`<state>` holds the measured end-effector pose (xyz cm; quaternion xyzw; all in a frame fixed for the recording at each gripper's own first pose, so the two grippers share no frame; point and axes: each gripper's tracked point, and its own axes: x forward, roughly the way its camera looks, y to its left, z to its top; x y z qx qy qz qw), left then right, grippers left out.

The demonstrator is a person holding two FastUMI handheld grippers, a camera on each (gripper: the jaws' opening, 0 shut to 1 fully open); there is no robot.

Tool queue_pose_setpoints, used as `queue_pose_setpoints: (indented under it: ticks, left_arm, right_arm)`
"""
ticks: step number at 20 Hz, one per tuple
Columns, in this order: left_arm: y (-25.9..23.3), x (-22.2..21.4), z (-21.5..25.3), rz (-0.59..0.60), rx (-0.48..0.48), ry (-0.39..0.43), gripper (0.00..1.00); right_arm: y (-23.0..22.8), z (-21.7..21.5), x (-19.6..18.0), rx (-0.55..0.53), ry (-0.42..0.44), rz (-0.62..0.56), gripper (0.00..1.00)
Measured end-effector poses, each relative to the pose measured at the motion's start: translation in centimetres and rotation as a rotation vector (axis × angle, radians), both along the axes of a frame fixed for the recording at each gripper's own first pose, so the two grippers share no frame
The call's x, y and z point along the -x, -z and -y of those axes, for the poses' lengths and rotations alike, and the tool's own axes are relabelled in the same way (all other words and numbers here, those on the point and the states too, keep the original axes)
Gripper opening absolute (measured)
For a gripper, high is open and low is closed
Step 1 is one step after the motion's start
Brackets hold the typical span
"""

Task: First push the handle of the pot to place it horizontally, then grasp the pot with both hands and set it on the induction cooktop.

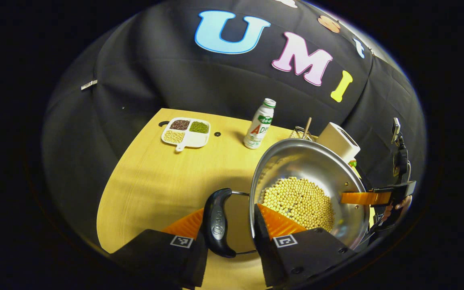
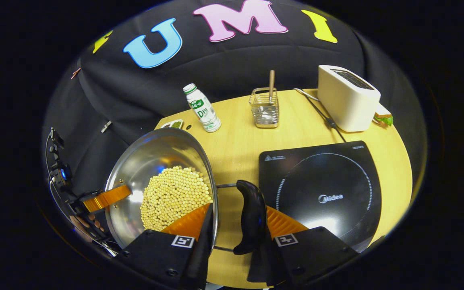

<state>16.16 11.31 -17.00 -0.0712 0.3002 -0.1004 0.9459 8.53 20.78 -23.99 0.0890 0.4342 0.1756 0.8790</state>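
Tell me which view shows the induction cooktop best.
The right gripper view: the cooktop lies whole on the table, ring marking visible, just right of the pot and the right gripper. The left gripper view looks across the pot toward the bottle and gives no clear sight of the cooktop.

Staged kitchen booth, black cloth wall (image 2: 232, 76) at twelve o'clock, wooden table (image 2: 236, 149), induction cooktop (image 2: 320, 185) at three o'clock, toaster (image 2: 346, 96), utensil rack (image 2: 264, 108)

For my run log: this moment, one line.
left gripper: clamps pot handle | right gripper: clamps opposite handle | pot: beside cooktop
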Motion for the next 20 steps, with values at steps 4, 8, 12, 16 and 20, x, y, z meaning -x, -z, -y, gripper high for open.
queue_pose_setpoints:
  ticks: [4,8,12,16,20]
  left_arm:
    - [-0.9,0.6,3.7,-0.008,0.009,0.003,0.57]
    - [-1.5,0.5,7.9,-0.002,0.014,0.019,0.57]
    - [-1.8,0.1,12.0,0.0,0.005,0.042,0.57]
    - [-1.3,-0.4,15.8,-0.008,0.001,0.057,0.57]
    - [0.0,-0.8,19.3,-0.024,0.007,0.059,0.57]
  right_arm:
    - [-1.8,3.9,-0.2,0.006,0.015,0.035,0.57]
    - [-2.7,8.1,-0.6,0.002,0.038,0.043,0.57]
    - [-2.9,12.1,-1.0,-0.001,0.065,0.039,0.57]
    - [-2.6,15.9,-1.3,0.008,0.081,0.017,0.57]
    - [-1.9,19.3,-2.4,0.021,0.087,0.006,0.57]
